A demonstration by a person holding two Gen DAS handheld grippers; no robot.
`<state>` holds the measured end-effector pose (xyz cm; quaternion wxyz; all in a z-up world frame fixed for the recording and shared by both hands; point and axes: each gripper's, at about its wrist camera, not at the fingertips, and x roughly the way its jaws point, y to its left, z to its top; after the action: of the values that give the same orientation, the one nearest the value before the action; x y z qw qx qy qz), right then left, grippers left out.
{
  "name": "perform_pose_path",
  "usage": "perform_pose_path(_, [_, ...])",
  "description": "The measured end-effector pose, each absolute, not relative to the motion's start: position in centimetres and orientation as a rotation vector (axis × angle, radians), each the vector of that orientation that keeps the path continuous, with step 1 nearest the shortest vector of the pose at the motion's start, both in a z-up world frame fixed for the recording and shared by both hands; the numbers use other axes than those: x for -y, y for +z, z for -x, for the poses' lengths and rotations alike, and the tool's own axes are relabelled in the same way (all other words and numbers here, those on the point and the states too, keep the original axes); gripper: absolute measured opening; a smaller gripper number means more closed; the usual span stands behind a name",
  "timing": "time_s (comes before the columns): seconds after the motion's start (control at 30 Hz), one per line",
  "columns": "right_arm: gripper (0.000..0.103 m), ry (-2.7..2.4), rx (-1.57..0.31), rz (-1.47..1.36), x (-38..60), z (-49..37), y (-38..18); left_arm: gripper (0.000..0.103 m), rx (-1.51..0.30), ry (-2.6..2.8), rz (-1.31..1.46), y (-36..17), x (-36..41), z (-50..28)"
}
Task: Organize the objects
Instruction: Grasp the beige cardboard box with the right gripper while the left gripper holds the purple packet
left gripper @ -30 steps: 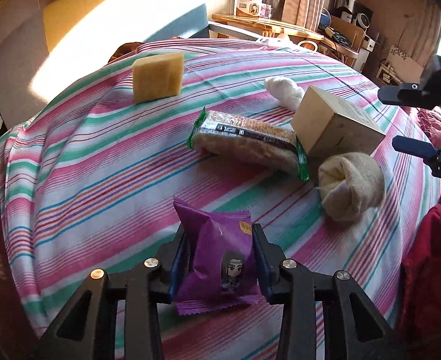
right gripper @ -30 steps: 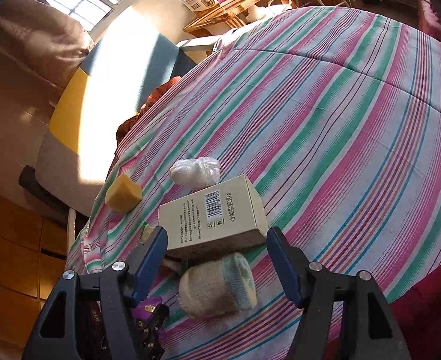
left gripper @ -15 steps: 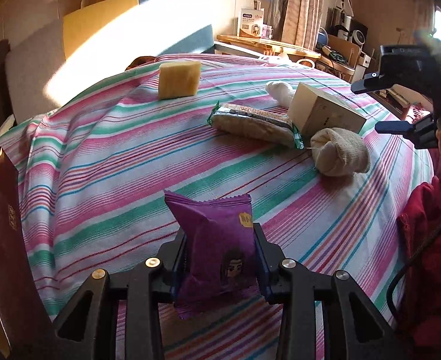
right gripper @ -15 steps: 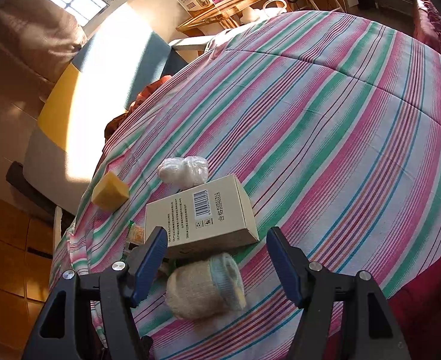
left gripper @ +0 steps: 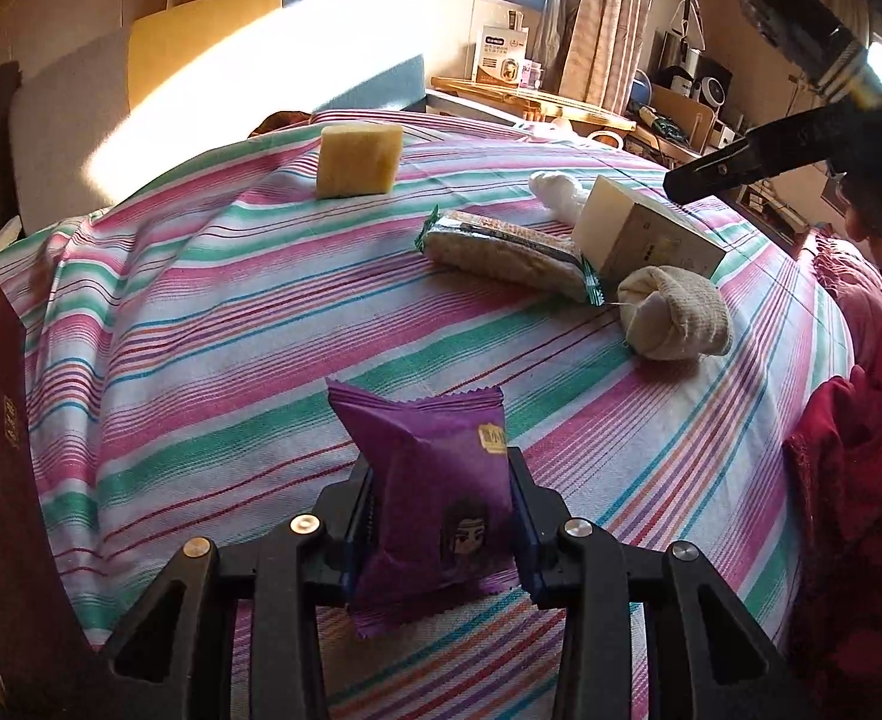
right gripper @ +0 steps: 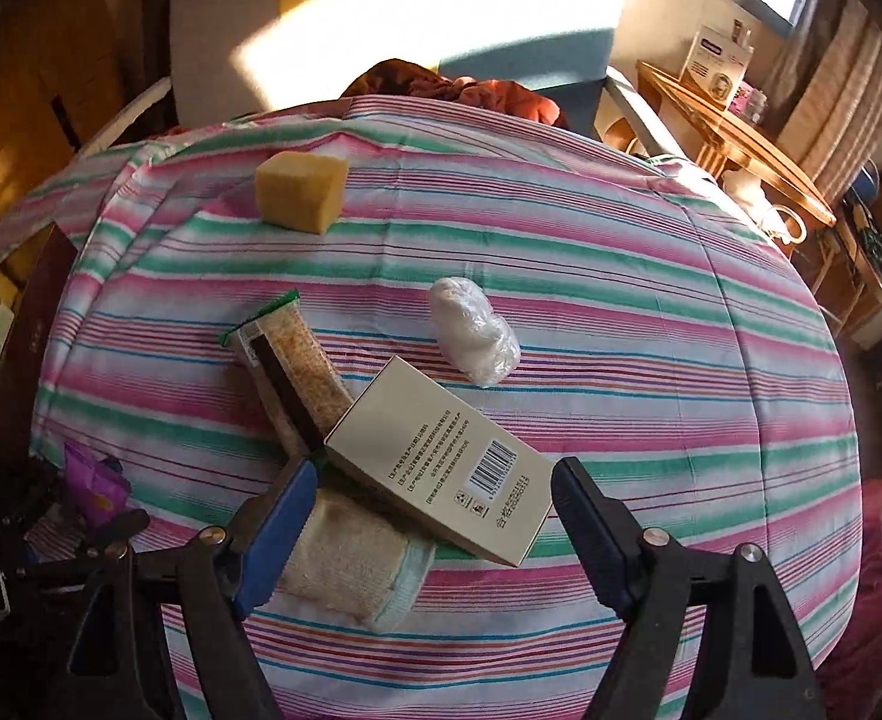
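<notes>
Carrying the purple snack packet [left gripper: 435,492], pinched upright in the left tongs [left gripper: 441,525] over the striped bed's [left gripper: 201,324] near edge.
Right tongs [right gripper: 426,519], empty, are opening above the beige box [right gripper: 441,456]; next comes lowering to straddle it.

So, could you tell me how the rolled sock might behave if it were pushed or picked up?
The rolled sock looks soft, so it would probably squash under the jaws. Its rounded bundle may roll when pushed. It touches the cardboard box, which might shift.
</notes>
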<state>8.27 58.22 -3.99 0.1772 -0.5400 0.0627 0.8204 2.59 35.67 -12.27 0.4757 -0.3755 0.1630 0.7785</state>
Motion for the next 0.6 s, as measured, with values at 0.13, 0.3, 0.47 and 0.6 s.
perform_pose_path(0.13, [0.083,2.299,0.004,1.709,-58.4,-6.1,-5.8,0.040,-0.389,1.899,0.921,-12.3,-35.6,-2.5])
perform_pose_path(0.3, [0.083,2.270,0.082,1.866,-58.5,-3.8,-8.3,0.041,-0.380,1.896,0.925,-12.3,-35.6,-2.4])
perform_pose_path(0.47, [0.068,2.252,-0.047,1.785,-59.6,-4.0,-9.1,0.041,-0.381,1.896,0.924,-12.3,-35.6,-2.4])
perform_pose_path(0.6, [0.052,2.224,-0.168,1.640,-59.6,-6.4,-8.4,0.041,-0.386,1.900,0.919,-12.4,-35.6,-2.5])
